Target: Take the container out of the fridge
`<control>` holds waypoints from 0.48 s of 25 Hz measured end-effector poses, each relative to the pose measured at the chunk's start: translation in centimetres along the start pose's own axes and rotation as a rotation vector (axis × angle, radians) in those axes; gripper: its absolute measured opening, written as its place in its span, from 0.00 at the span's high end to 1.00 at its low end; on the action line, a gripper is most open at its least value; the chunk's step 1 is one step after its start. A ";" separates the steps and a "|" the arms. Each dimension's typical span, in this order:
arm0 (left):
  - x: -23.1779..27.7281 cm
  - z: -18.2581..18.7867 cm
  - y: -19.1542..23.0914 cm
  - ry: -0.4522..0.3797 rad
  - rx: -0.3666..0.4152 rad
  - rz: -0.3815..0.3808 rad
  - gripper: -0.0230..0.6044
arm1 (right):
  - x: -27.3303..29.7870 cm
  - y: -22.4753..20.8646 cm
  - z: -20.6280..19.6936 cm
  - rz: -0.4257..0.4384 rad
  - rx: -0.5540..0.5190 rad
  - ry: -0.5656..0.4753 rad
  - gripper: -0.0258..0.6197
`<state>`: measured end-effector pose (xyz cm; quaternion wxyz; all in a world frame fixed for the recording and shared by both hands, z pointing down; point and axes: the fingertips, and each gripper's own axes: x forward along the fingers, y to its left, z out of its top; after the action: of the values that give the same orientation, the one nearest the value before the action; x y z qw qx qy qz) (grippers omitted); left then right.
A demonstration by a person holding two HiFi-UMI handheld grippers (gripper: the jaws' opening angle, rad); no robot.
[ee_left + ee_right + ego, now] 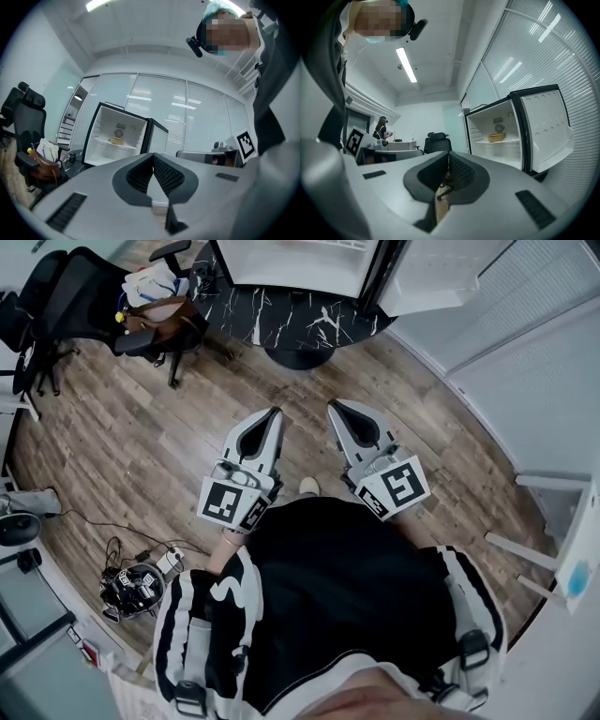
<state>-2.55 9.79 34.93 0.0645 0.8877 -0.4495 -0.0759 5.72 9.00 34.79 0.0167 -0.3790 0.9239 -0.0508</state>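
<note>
Looks like the approach to me. The left gripper (275, 414) and right gripper (335, 408) are both pressed together with nothing in them, so I'd spread one before reaching in. Then come in level and squeeze the tub's walls gently. The container (496, 137) is a shallow yellowish tub on a shelf inside the open fridge (485, 129), well ahead of both.

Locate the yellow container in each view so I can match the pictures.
Head view: not visible; fridge interior washed out, top centre.
Left gripper view: container left of centre, on the fridge shelf.
Right gripper view: container right of centre, same shelf.
Shared landmark: the open fridge.
</note>
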 end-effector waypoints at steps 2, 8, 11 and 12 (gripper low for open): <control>0.1 -0.1 0.2 0.000 -0.001 0.009 0.95 | 0.1 -0.1 -0.2 0.005 0.001 0.004 0.94; 0.5 0.3 0.5 -0.008 0.009 0.017 0.95 | 0.2 -0.6 -0.1 0.003 0.007 0.003 0.94; 0.4 0.2 0.4 -0.005 0.008 0.017 0.95 | 0.3 -0.5 -0.1 0.005 0.008 0.003 0.94; 0.4 0.1 0.3 -0.005 0.008 0.017 0.95 | 0.3 -0.5 -0.2 0.007 0.007 0.005 0.94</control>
<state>-2.62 9.27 34.81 0.0605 0.8838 -0.4577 -0.0755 5.85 8.49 35.03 0.0160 -0.3753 0.9251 -0.0548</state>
